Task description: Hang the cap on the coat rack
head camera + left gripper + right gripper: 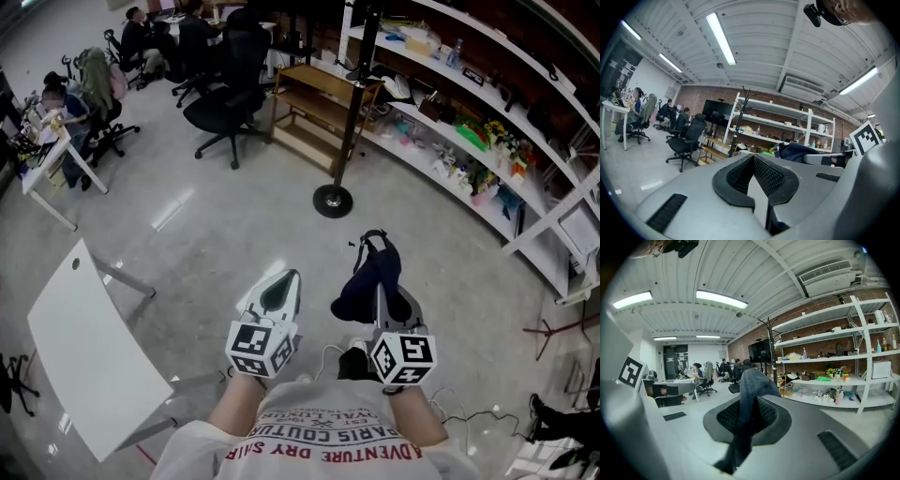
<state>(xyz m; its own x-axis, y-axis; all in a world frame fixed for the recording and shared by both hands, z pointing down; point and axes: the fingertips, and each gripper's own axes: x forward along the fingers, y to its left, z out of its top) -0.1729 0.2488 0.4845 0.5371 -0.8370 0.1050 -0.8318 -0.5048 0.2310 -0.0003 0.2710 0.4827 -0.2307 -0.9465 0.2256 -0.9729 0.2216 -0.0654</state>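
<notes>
Head view: right gripper (382,298) has the dark cap (367,281) dangling off its tips, and the coat rack (349,112) stands upright ahead, slightly left, well apart. Left gripper view: left gripper (753,157) closed on nothing. Right gripper view: jaws pinching cap cloth, rack hooks ahead and higher

Bare floor (272,234) reaches the coat rack (350,131); shelves (487,108) flank it.
</notes>
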